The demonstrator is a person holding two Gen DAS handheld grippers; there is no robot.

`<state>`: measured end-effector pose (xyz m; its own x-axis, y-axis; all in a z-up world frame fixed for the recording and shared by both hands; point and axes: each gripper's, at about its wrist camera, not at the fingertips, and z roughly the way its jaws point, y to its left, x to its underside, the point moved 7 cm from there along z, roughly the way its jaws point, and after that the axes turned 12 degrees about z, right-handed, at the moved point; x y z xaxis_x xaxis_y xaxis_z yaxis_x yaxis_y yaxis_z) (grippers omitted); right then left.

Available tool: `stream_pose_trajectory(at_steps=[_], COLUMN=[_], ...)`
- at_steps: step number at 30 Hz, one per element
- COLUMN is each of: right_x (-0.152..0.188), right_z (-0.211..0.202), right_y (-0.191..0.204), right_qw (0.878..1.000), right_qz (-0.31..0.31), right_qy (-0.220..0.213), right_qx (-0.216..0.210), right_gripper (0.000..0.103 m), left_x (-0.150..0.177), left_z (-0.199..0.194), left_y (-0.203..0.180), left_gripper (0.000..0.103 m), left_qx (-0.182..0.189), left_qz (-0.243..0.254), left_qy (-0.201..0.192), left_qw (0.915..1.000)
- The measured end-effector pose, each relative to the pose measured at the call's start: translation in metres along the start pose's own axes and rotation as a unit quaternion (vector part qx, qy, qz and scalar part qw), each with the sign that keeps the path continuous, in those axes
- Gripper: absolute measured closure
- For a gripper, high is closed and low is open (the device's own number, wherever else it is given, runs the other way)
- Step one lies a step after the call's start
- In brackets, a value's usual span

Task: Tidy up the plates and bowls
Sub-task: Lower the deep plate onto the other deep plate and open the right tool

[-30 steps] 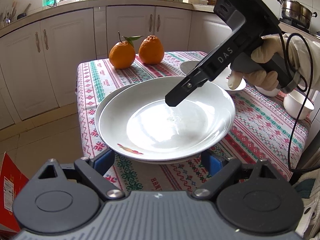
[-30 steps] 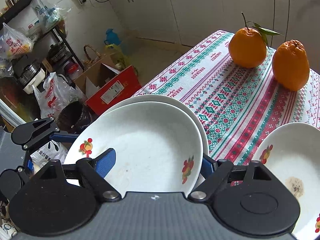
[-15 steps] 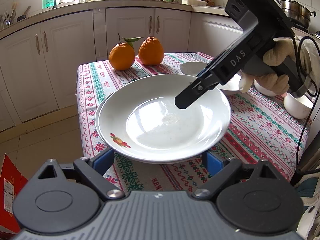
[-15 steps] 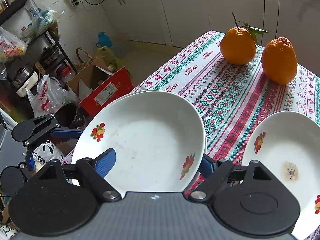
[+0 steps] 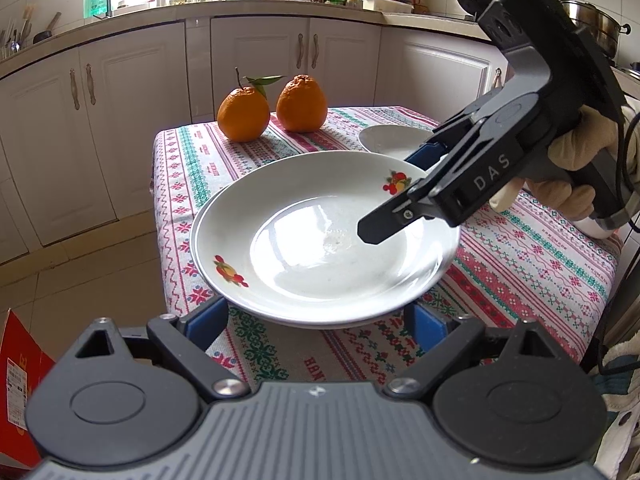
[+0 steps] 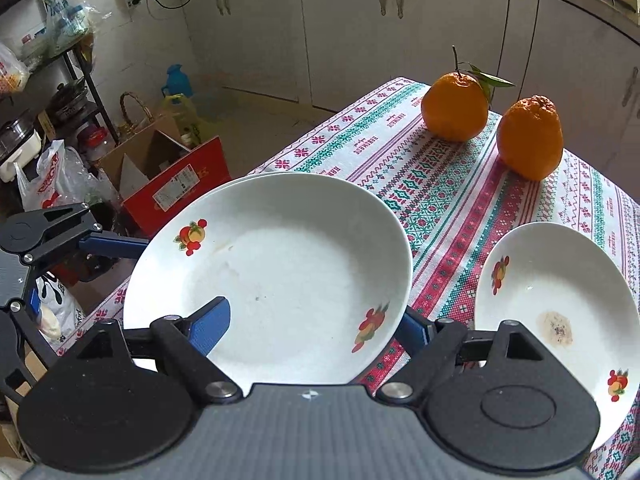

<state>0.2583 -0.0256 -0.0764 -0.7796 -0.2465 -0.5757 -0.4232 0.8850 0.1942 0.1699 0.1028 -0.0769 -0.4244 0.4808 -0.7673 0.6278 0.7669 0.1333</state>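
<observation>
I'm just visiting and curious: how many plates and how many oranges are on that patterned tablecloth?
Plates: 3 (top plate, plate under it, separate plate)
Oranges: 2 (leafy orange, bare orange)
Total: 5

A patterned tablecloth (image 5: 520,264) covers the table. Two oranges (image 5: 243,113) sit near its far edge, stacked plates (image 5: 320,240) near the front-left corner, another plate (image 6: 556,312) beside them.
</observation>
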Motion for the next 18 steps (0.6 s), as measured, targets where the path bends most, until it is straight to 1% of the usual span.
stream_pose_trajectory(at_steps=[4,11,15,18], right_x=[0.0032,0.0039,0.0043,0.0042], right_z=[0.0000,0.0015,0.0021,0.0000], right_y=[0.0024,-0.0007,-0.0005,-0.0010], right_qw=[1.000,1.000,0.999,1.000], right_qz=[-0.010,-0.009,-0.016,-0.009], right_qy=[-0.003,0.001,0.000,-0.004], right_qx=[0.016,0.030,0.031,0.026], right_gripper=[0.013,0.013,0.013,0.012], left_x=[0.0000,0.0007,-0.0001,-0.0011], left_z=[-0.0001,0.0003,-0.0005,-0.0029], left_y=[-0.0006,-0.0032,-0.0009,-0.0022], left_gripper=[0.009,0.008,0.008,0.008], left_qx=[-0.001,-0.004,0.000,-0.004], left_qz=[0.003,0.016,0.009,0.013], left_qy=[0.001,0.004,0.000,-0.003], left_qw=[1.0000,0.9999,1.0000,0.9999])
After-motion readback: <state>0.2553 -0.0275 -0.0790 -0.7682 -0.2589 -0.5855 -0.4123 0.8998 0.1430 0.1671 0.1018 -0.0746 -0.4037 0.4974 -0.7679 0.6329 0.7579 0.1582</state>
